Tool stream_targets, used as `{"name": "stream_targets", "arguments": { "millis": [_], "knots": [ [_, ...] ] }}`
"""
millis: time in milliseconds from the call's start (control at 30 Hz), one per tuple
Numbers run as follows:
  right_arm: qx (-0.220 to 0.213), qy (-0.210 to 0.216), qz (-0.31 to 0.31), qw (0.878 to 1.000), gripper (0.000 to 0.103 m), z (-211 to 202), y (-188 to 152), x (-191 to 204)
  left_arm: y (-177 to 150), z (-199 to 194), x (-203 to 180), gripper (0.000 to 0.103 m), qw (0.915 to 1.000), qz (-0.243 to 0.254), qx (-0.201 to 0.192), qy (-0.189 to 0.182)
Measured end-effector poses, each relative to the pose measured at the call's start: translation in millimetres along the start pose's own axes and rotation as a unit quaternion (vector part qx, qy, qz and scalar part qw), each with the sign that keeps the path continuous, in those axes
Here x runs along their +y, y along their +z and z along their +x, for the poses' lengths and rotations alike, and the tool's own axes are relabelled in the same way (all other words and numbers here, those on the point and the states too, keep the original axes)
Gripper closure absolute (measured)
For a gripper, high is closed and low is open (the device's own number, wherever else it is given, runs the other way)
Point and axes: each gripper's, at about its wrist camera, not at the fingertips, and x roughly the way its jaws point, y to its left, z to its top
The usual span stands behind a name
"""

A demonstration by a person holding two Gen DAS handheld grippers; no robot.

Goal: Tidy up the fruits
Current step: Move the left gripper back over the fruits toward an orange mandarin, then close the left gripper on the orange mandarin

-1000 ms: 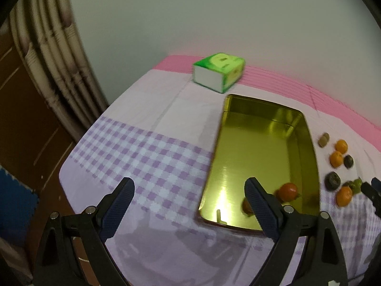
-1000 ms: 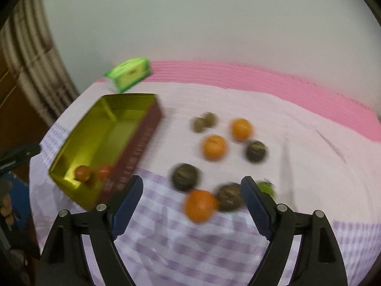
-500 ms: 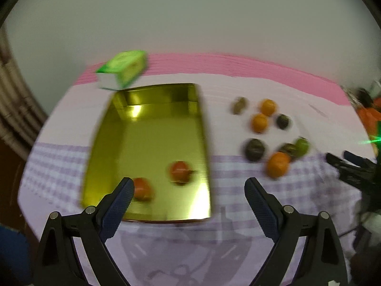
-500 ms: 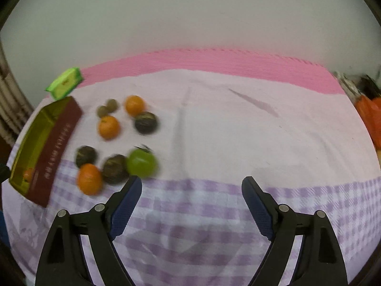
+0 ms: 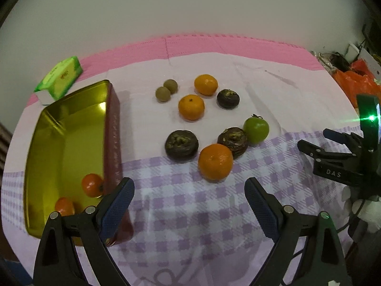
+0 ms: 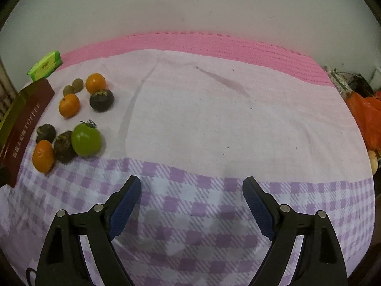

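both grippers hang over the cloth-covered table (image 6: 214,109) with their jaws spread wide and nothing between them; neither touches anything. the left gripper (image 5: 189,196) sits above the purple checked part of the cloth, and the right gripper (image 6: 191,195) does the same further along, well apart from the fruit. in the left view the right gripper (image 5: 333,143) shows at the far right edge, off to the side of the left one.

ahead and to the left of the left gripper lies the gold tin (image 5: 45,143), its dark red side wall just beside the left finger. two small red-orange fruits (image 5: 91,185) rest in the tin's near corner, close to that finger.

just ahead of the left gripper, between its fingers in the view, is the nearest tangerine (image 5: 215,162). touching it from behind is a dark brown fruit (image 5: 233,141), with a green tomato (image 5: 256,129) right beside that. another dark fruit (image 5: 181,145) lies to the left of the tangerine. further ahead are two more tangerines (image 5: 191,107), a third dark fruit (image 5: 228,98), and a pair of small brownish-green fruits (image 5: 163,94) touching each other.

far ahead on the left, beyond the tin, sits a green tissue pack (image 5: 59,78).

from the right gripper all the loose fruit lies ahead and well to the left, the green tomato (image 6: 86,139) nearest.
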Motion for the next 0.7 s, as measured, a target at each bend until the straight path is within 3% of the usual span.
{"name": "stream_targets", "arguments": {
  "millis": [133, 300, 700],
  "knots": [
    [0.006, 0.001, -0.001, 1.0, 0.013, 5, -3, -2, 3, 13, -3, 0.011, 0.9999, -0.002, 0.012, -0.009],
    [0.003, 0.003, 0.011, 1.0, 0.004, 9, -4, -7, 8, 26, -7, 0.012, 0.9996, 0.0, 0.027, -0.011],
    [-0.005, 0.0, 0.014, 1.0, 0.0, 10, -6, -6, 14, 42, -10, 0.047, 0.9984, -0.005, 0.042, -0.037]
  ]
}}
